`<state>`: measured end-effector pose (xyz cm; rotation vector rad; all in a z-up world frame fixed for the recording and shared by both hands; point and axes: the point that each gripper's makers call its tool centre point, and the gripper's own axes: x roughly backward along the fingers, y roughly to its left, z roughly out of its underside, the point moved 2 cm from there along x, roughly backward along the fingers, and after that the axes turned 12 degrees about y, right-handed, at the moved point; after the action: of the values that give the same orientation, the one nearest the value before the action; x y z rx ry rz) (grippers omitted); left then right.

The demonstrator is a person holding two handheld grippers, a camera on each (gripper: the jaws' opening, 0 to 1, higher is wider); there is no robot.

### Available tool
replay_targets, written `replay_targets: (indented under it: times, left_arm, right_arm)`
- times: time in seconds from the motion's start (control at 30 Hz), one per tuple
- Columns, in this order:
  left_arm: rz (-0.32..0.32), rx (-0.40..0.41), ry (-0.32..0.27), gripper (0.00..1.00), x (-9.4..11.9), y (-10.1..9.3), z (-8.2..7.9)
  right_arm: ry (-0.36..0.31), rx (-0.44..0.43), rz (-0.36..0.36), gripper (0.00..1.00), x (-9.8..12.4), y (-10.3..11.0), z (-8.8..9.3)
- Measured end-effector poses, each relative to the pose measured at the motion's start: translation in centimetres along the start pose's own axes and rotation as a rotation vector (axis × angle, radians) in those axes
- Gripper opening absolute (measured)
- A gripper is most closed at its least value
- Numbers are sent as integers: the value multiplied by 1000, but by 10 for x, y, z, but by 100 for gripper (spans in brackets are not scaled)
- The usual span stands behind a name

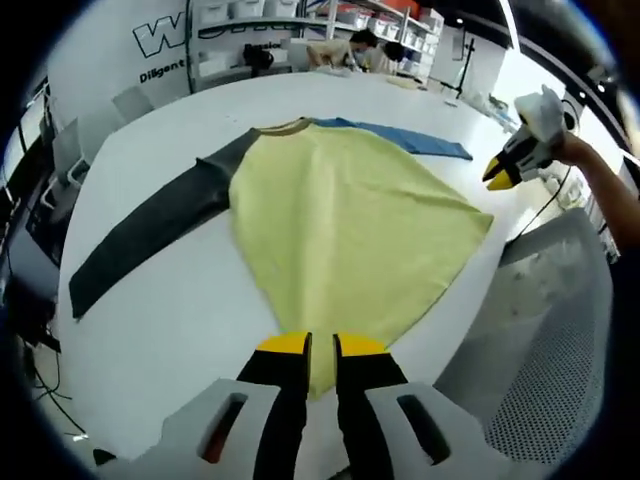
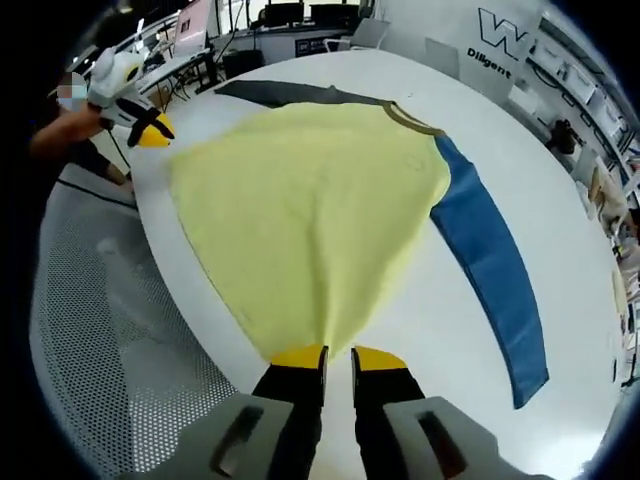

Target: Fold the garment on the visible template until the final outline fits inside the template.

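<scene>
1. The shirt [image 1: 350, 225] lies spread on the white bench [image 1: 190, 310]: yellow body, dark grey sleeve [image 1: 150, 230] out to one side, blue sleeve [image 2: 490, 270] out to the other. No fold has been made yet, so this looks like the opening step, both hem corners being taken up.
2. Left hand-held gripper [image 1: 320, 345] sits at the near hem corner, jaws almost together with yellow cloth between the tips; it appears pinched on the shirt.
3. Right hand-held gripper [image 2: 338, 356] is at the other hem corner, jaws likewise nearly closed on the cloth's point.
4. Each gripper shows up in the other's view, out past the bench edge, held by a hand [image 1: 580, 150] with the arm reaching in from the side.
5. Next move, by my reading: lift both corners together and carry the hem toward the collar [image 2: 415, 120], keeping it taut and even.
6. I can't make out a template outline on the bench.
</scene>
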<state>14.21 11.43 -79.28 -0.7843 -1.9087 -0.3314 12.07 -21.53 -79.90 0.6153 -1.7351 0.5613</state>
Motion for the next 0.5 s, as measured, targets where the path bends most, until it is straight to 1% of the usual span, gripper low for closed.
replay_targets:
  times: [0.03, 0.07, 0.1, 0.17, 0.2, 0.27, 0.3, 0.37, 0.5]
  left_arm:
    - [6, -4, -1, 3, -2, -3, -2]
    - [15, -13, 10, 3, -9, -7, -2]
    - [24, -20, 27, 3, -16, -12, -1]
    - [28, -49, 42, 3, -24, -16, 1]
    - [29, -58, 50, 3, -27, -17, 2]
    - [21, -77, 71, 4, -34, -17, 7]
    - [18, -83, 83, 4, -36, -17, 9]
    - [10, -94, 88, 5, -39, -16, 13]
    - [10, -97, 134, 5, -45, -13, 26]
  right_arm:
    - [0, 16, -8, 1, -6, 5, -3]
    - [6, 22, -21, 0, -10, 9, -4]
    - [14, 28, -38, 0, -15, 13, -4]
    - [16, 42, -69, 0, -24, 24, -4]
    - [20, 47, -89, 0, -28, 29, -4]
    - [41, 59, -104, 0, -37, 36, 0]
    - [55, 69, -98, 0, -41, 37, 3]
    - [66, 66, -111, 0, -47, 39, 7]
    - [91, 69, -111, 0, -51, 40, 13]
